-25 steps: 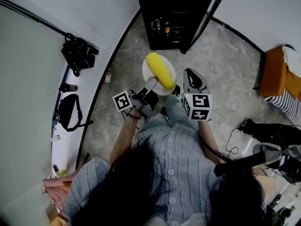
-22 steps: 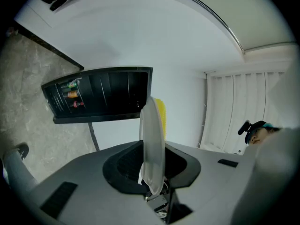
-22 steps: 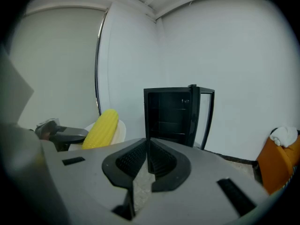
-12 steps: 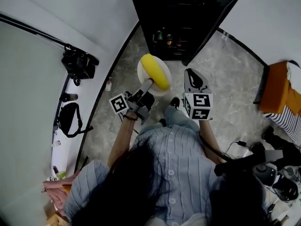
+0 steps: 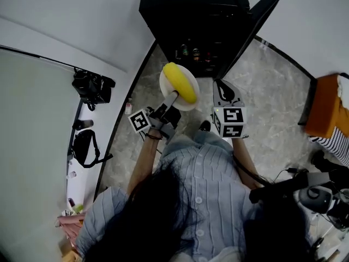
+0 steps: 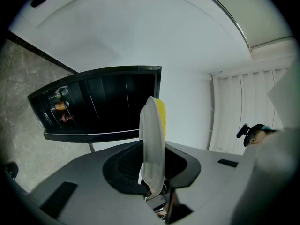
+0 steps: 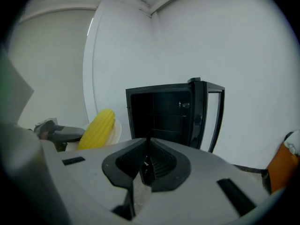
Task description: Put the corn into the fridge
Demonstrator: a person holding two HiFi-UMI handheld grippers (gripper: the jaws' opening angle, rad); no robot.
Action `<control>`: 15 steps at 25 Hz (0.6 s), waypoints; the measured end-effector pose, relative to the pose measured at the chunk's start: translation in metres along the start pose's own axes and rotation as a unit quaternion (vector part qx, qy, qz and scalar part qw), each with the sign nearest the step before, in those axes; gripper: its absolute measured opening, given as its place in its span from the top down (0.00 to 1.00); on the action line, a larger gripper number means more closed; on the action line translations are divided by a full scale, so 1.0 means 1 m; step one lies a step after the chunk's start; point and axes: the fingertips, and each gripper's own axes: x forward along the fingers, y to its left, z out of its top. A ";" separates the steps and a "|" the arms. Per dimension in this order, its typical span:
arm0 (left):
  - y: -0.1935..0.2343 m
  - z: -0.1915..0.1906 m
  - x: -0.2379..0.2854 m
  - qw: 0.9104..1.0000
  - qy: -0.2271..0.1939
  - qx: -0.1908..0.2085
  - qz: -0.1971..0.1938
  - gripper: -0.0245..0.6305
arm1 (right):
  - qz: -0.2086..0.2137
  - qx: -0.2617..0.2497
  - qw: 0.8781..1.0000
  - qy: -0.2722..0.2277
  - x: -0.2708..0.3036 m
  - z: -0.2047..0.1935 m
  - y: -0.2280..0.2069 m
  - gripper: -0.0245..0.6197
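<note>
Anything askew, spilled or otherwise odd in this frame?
Nothing stands out. The corn lies on the white plate, which the left claw grips by its rim; the black fridge ahead stands open. The right claw is shut, empty.

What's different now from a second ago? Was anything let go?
The person has walked toward the black fridge, which shows nearer in the head view; both grippers moved along. Nothing was taken or let go. The left gripper still clamps the white plate carrying the corn, the right gripper stays shut and empty, and the fridge door stays open.
</note>
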 end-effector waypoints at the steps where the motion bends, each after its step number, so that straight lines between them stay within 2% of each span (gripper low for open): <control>1: 0.002 0.002 0.006 1.000 0.001 -0.001 0.002 0.84 | -0.002 0.003 1.000 0.002 0.004 -0.001 -0.004 0.92; 10: 0.018 0.023 0.030 0.999 0.042 -0.002 0.014 0.84 | -0.029 0.041 0.998 0.025 0.018 -0.020 -0.016 0.92; 15: 0.030 0.040 0.043 0.997 0.079 -0.023 0.009 0.84 | -0.065 0.060 0.996 0.027 0.027 -0.022 -0.014 0.92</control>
